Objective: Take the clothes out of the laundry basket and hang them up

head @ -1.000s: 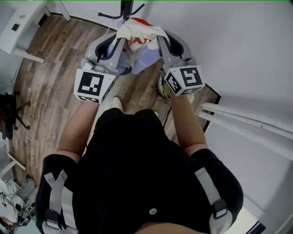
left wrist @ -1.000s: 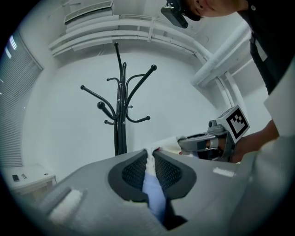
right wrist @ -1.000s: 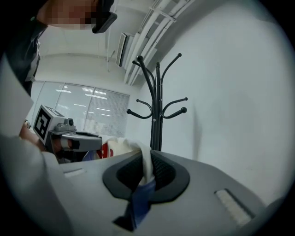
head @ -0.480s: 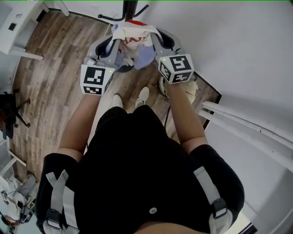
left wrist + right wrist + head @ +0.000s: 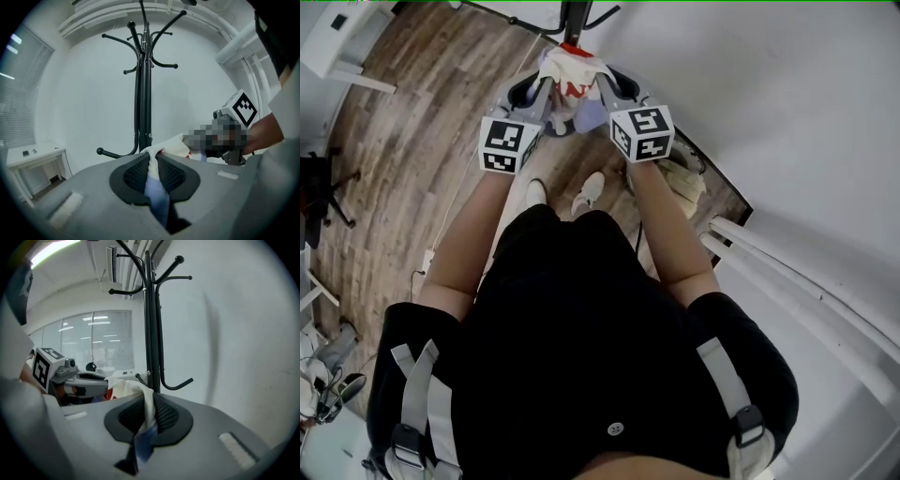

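A white garment (image 5: 572, 77) with red print and a pale blue part hangs bunched between my two grippers, low in front of the black coat stand (image 5: 575, 17). My left gripper (image 5: 546, 86) is shut on one edge of it, cloth pinched between the black pads (image 5: 151, 169). On the other edge my right gripper (image 5: 602, 82) is shut the same way, white and blue cloth running through its pads (image 5: 147, 412). The coat stand's (image 5: 143, 79) hooks rise above both grippers (image 5: 151, 310). No laundry basket shows clearly.
A white wall (image 5: 787, 103) stands close on the right, with white pipes (image 5: 787, 272) along it. Some pale cloth lies on the floor (image 5: 682, 178) by the wall. A white table (image 5: 342, 52) stands at the far left on the wooden floor (image 5: 422, 141).
Both grippers have gone down and forward toward the coat stand's base, carrying the garment with them. They have drawn closer together, and the garment now looks more bunched.
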Available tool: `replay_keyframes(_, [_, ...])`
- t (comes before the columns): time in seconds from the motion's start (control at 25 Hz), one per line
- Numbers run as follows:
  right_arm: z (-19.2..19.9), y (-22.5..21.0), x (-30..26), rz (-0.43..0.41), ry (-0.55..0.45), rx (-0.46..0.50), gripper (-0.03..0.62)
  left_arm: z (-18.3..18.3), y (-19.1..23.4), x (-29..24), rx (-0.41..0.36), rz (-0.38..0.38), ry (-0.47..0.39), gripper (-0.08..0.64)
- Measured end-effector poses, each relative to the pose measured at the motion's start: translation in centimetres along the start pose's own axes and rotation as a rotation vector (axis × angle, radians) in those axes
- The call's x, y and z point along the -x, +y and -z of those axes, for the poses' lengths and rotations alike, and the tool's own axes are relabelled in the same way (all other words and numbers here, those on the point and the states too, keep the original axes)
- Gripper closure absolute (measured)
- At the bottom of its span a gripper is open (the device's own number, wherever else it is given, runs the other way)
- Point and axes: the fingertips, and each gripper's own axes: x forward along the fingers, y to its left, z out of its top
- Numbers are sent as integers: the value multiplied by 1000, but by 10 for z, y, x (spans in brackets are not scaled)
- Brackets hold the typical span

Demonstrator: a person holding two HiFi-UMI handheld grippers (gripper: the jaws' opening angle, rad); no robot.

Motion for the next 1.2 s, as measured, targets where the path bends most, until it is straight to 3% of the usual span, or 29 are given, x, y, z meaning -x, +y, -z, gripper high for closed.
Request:
replay_keyframes(0.2, [8,6,-3,-28,-68,-69,566,9,0,-1,77,-21,-71,522])
replay_keyframes(0.48, [30,6,-15,-19,-54,-112,545,46,6,-12,91,-63,1,518])
replay_keyframes(0.6, [40,11,-18,-36,-27,-124,478,57,2,-13,120,-50,28,502])
replay_keyframes(0.96, [53,12,-16,-50,-1,-130,416,72,-6,-14,125,-13,57,498])
replay_keyframes(1.2, [61,15,-16,-68,7,-134,375,78,-12,-15,122,32,56,456])
